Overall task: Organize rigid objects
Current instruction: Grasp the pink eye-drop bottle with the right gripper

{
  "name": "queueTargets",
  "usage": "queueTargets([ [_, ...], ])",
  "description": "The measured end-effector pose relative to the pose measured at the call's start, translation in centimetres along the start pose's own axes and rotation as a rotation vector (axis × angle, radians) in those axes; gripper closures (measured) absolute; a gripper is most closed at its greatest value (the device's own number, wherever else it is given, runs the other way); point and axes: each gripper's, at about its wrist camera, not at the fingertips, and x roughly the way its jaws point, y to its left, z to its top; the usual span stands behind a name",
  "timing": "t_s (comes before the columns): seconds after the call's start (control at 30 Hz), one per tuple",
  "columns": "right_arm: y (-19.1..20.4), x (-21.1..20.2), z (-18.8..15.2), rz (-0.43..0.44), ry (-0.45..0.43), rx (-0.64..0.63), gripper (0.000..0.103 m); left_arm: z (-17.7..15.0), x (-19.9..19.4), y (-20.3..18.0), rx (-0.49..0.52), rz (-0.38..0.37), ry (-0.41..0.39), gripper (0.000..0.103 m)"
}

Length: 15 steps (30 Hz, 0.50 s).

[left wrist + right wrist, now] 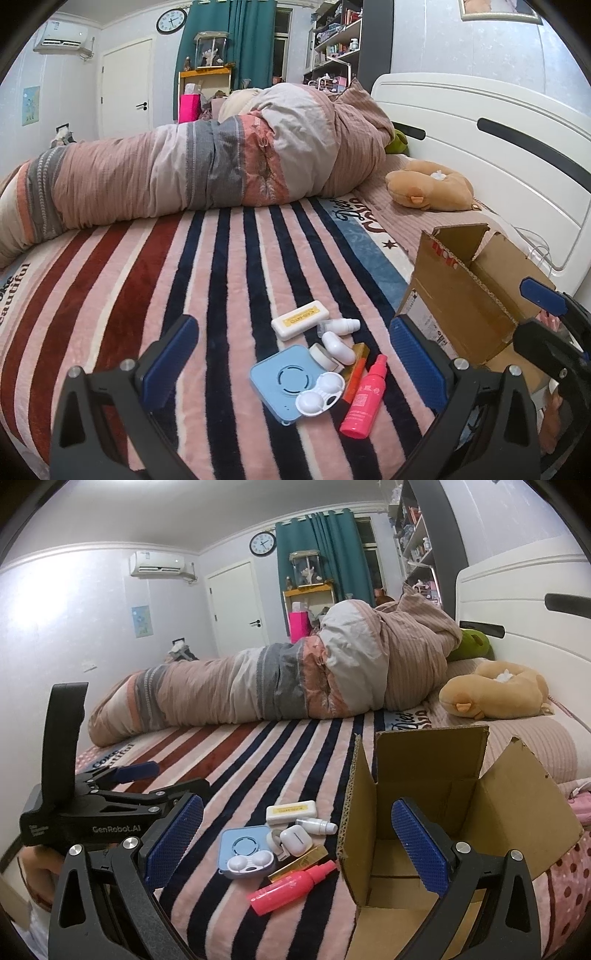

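Both tools hover low over the striped blanket point(229, 266) on the bed. The left hand-held gripper point(291, 362) gapes wide, holding nothing; the right hand-held gripper point(295, 840) likewise, one finger just over the open cardboard box point(461, 812). Between them lie a pink spray bottle point(364, 397), white lens case point(319, 395), blue square case point(284, 380), earbud case point(294, 837), dropper bottle point(340, 326) and white rectangular box point(299, 319). Beyond, a rolled duvet point(207, 166).

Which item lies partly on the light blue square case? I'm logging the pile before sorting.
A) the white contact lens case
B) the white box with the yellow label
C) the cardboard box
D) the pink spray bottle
A: the white contact lens case overlaps a corner of the blue square case; the other items lie clear of it.
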Motion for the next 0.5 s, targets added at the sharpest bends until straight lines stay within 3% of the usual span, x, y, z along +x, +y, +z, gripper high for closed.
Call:
queueTargets([
  [0.03,0.2,-0.1,0.0,-0.007,-0.001,-0.002,0.001,0.0,0.0,0.3,-0.003,-0.002,0.002,0.0],
  [0.2,1.8,-0.4,0.3,-0.021,-0.019,-0.012,0.03,-0.1,0.0,2.1,-0.008,-0.019,0.012,0.0],
  [0.27,2.9,-0.1,0.3,-0.018,-0.013,-0.037,0.06,-0.2,0.1,3.4,-0.013,-0.025,0.013,0.0],
  [0.33,4.0,0.5,0.0,-0.013,0.003,-0.033,0.072,-0.3,0.3,4.7,-0.02,-0.026,0.005,0.0],
  [0.43,6.1,2.1,-1.7,0.052,0.074,-0.025,0.074,-0.8,1.3,6.6,-0.019,-0.01,0.004,0.0],
  [0.5,6.9,3.3,-3.3,0.06,0.126,0.01,0.074,-1.0,2.1,7.2,-0.004,0.06,-0.001,0.0],
])
